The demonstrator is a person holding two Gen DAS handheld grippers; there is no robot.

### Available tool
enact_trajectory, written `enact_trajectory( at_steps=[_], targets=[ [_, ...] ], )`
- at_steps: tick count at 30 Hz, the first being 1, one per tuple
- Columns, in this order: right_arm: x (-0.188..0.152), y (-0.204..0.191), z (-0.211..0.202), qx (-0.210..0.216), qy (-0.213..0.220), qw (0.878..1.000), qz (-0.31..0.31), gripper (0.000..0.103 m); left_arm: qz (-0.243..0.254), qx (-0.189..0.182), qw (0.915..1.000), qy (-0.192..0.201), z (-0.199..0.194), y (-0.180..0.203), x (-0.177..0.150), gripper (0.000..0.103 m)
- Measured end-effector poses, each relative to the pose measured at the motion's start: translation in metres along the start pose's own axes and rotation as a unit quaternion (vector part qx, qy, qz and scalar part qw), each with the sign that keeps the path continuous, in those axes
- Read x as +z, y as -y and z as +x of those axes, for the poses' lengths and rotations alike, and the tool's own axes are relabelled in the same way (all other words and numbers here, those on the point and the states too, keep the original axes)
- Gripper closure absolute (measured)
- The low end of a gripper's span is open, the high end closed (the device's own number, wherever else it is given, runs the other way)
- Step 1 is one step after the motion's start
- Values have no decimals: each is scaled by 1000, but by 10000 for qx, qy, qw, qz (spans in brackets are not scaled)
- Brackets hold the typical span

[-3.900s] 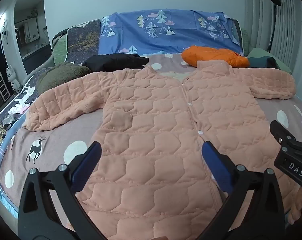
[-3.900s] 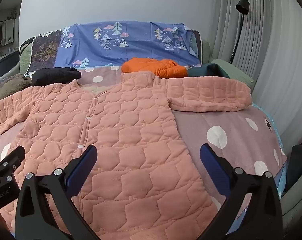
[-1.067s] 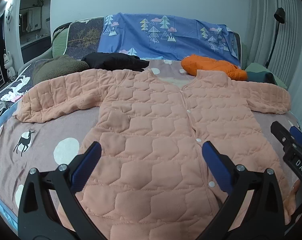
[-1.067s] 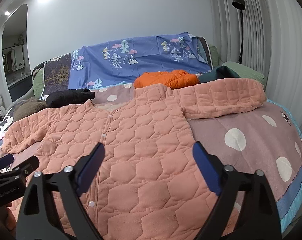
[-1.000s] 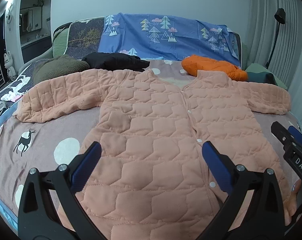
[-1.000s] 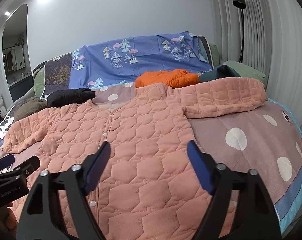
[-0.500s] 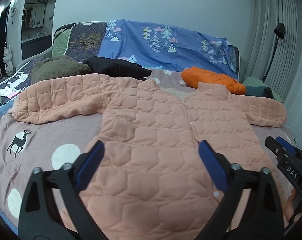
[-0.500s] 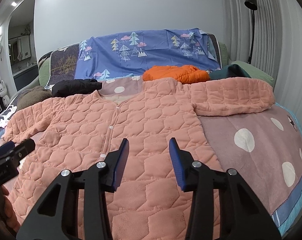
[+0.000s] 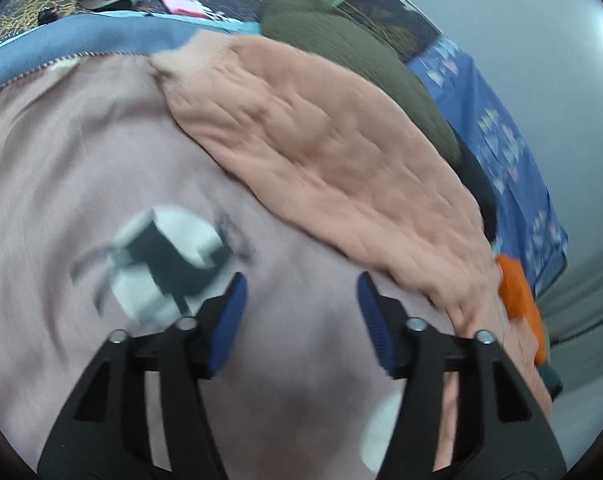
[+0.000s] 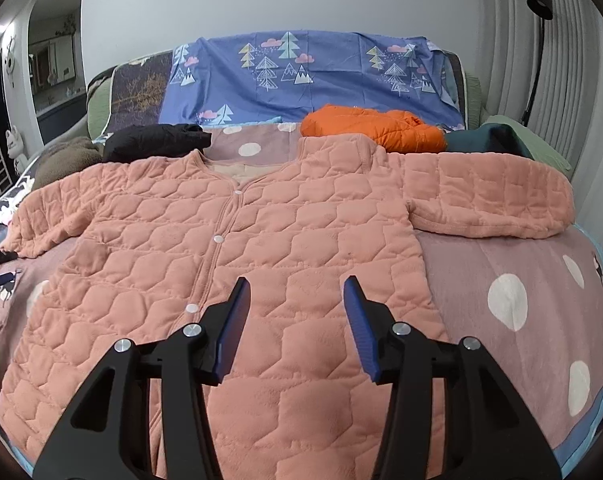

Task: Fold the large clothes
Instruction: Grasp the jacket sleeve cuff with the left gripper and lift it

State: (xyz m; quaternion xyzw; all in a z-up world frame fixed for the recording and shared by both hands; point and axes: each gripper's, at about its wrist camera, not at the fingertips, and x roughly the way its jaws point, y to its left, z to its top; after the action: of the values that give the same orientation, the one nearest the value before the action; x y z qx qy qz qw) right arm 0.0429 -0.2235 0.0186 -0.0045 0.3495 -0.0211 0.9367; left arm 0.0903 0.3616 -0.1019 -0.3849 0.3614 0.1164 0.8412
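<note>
Robe (image 10: 237, 264) lies flat, buttoned, on blanket (image 10: 513, 264). Left gripper (image 9: 301, 316), jaws just narrowing, grasps nothing beside the sleeve (image 9: 321, 140). Right gripper (image 10: 295, 320), just widening, likewise released over robe.

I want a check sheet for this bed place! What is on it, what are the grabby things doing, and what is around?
Surface: mauve polka-dot blanket on a bed.
Job's things: peach quilted jacket lying flat, snaps closed, both sleeves spread out.
Clutter: orange puffer jacket, black garment, olive fleece, dark teal garment by the headboard.
Grippers: left gripper above bare blanket near the jacket's sleeve, closing, nothing between its fingers; right gripper over the jacket's front, fingers apart, holding nothing.
Cables: nothing seen.
Surroundings: blue tree-print sheet, black floor lamp, pleated curtain.
</note>
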Motion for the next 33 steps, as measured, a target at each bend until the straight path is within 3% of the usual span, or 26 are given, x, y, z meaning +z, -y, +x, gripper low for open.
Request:
enact_trajectory(
  at_steps=[2, 6, 12, 13, 15, 16, 20, 23, 26, 28, 31, 33],
  targets=[
    [5, -1, 10, -63, -90, 9999, -2, 52, -196, -122, 9997, 66, 11, -14, 17, 29],
    [13, -6, 29, -193, -180, 9996, -83, 52, -819, -309, 9961, 51, 39, -32, 39, 27],
    [22, -16, 50, -278, -296, 9986, -348, 49, -819, -62, 9954, 498, 63, -34, 76, 25],
    [23, -17, 52, -287, -296, 9984, -378, 48, -849, -65, 9946, 600, 66, -35, 80, 30],
    [24, -20, 56, -299, -301, 9982, -435, 48, -778, -113, 9943, 721, 68, -33, 86, 62],
    [24, -20, 57, -282, -304, 9981, -445, 48, -766, -94, 9944, 726, 67, -36, 87, 85],
    [26, -17, 51, -291, -168, 9985, -440, 48, -760, -377, 9913, 1010, 39, -30, 82, 93],
    [28, -9, 42, -313, -41, 9989, -359, 48, -295, -593, 9880, 1392, -6, 4, 73, 93],
    [28, -1, 33, -274, 54, 9993, -229, 47, 577, -861, 9784, 1791, -58, 63, 59, 93],
    [27, 6, 26, -292, 124, 9994, -168, 47, 1233, -1081, 9667, 1967, -87, 112, 46, 93],
    [23, 13, 17, -287, 191, 9994, -91, 47, 2166, -1605, 9400, 2093, -119, 192, 17, 93],
    [18, 23, 9, -324, 239, 9992, -3, 45, 2775, -2027, 9171, 2021, -127, 250, -8, 93]
  ],
)
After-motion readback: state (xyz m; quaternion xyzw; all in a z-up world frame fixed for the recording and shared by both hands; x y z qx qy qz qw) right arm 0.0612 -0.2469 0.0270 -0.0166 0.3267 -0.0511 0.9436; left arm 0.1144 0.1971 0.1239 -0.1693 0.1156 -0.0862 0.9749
